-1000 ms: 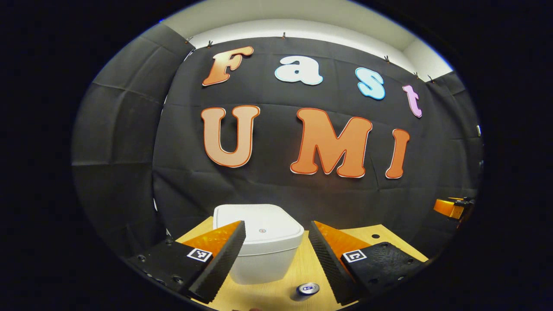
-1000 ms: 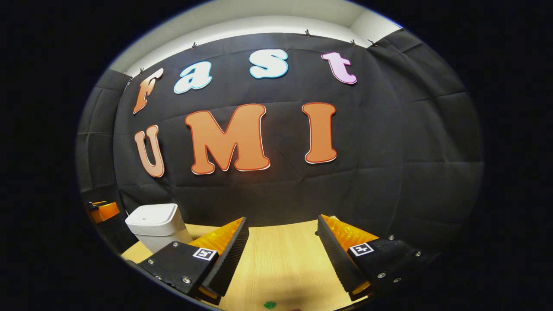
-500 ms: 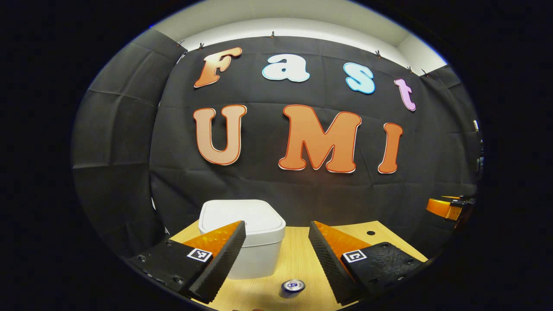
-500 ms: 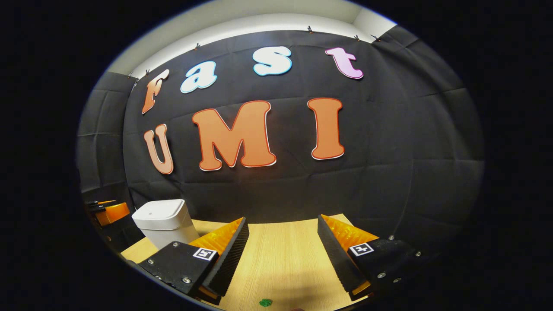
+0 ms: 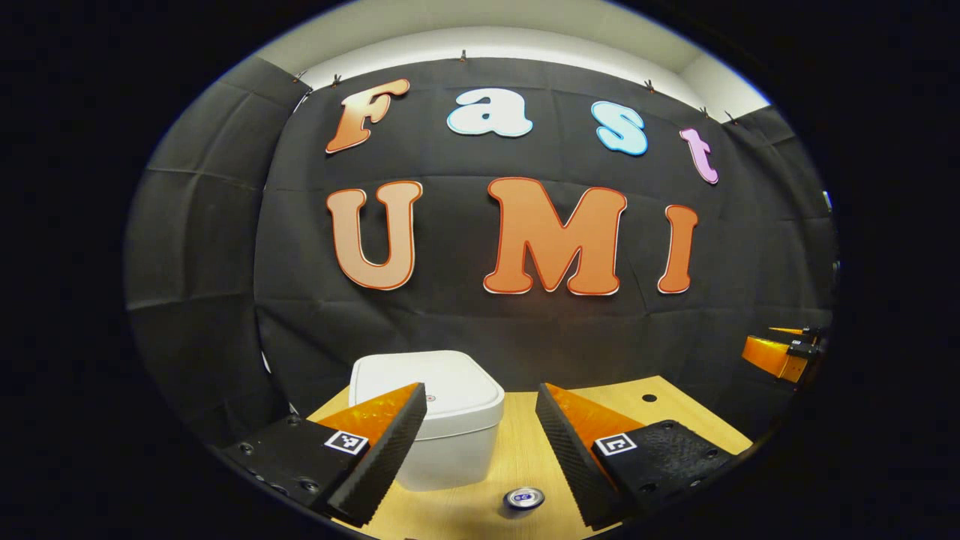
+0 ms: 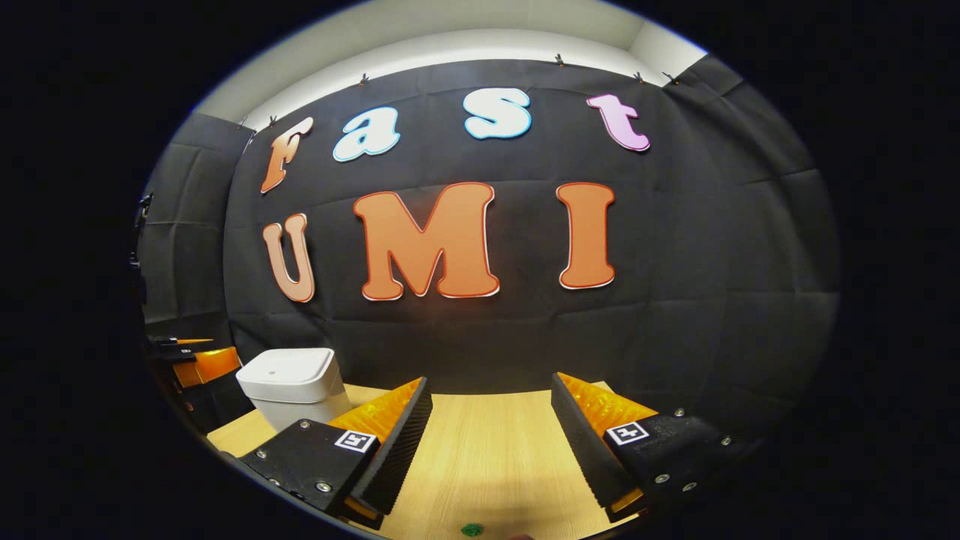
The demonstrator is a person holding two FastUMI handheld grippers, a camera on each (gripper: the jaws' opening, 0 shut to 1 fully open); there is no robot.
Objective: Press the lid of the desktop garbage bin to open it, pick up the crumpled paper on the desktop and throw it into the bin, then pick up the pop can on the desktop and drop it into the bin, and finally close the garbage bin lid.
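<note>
Both tools hang above the wooden desktop (image 6: 487, 442) with nothing between their fingers; the left gripper (image 5: 480, 420) has its jaws spread wide, and the right gripper (image 6: 491, 409) is spread just the same. The white garbage bin (image 5: 442, 427) stands at about eleven o'clock from the left gripper, its lid (image 5: 427, 386) down and flat, so by my reckoning the opening press is not yet made. The pop can (image 5: 523, 498) stands upright at roughly six o'clock in the left gripper view, near the bin's base; in the right gripper view the bin sits off at nine o'clock, and a small green scrap (image 6: 471, 529) lies at six o'clock, too small for me to say what it is. I cannot pick out the crumpled paper for certain.

The risk, as I judge it: a press landing off the lid's centre could tip or shove the light bin instead of springing it; a low sweep of the left fingers might knock the can over and send it rolling. Nothing blocks the lid from above; the can crowds the near approach.
</note>
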